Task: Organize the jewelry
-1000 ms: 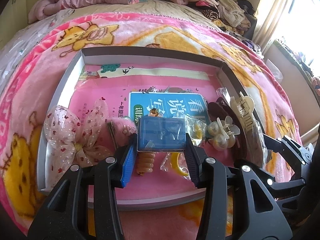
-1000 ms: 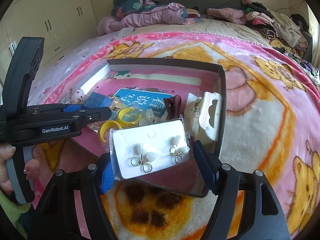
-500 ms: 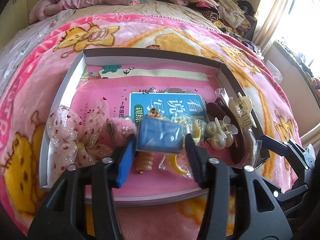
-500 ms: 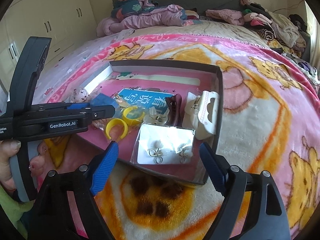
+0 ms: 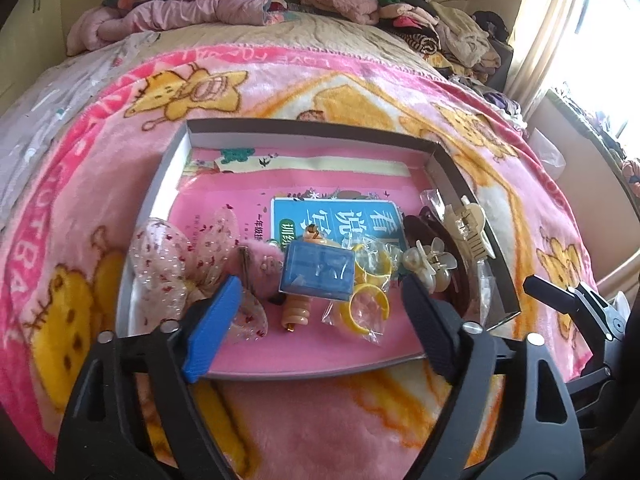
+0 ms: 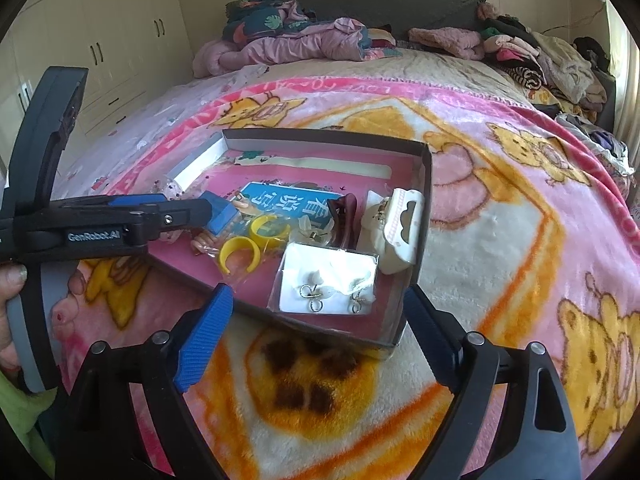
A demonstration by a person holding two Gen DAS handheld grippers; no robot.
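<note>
A grey tray point(image 5: 312, 126) with a pink floor lies on the blanket and holds the jewelry. Inside it a small blue box point(image 5: 316, 270) rests on an orange spiral piece point(image 5: 296, 312). My left gripper point(image 5: 320, 292) hangs just in front of the box; its jaws are opening and its pads are clear of the box. A bagged earring card point(image 6: 326, 284) lies flat in the tray's near right corner. My right gripper point(image 6: 318, 296) hovers over it, jaws opening, not touching it. Nearby lie yellow rings point(image 5: 366, 304), a sheer bow point(image 5: 180, 264) and a cream claw clip point(image 5: 468, 228).
The pink cartoon blanket point(image 6: 520, 240) covers the bed around the tray point(image 6: 424, 216). Piled clothes point(image 6: 304, 36) line the headboard and a wardrobe point(image 6: 100, 48) stands at the left. A hand point(image 6: 12, 280) holds the left gripper point(image 6: 200, 212) over the tray's left side.
The left jaws let go of the blue box and spread wide, pulling back slightly. The right gripper dropped the earring card, which now lies in the tray, and drew back.
</note>
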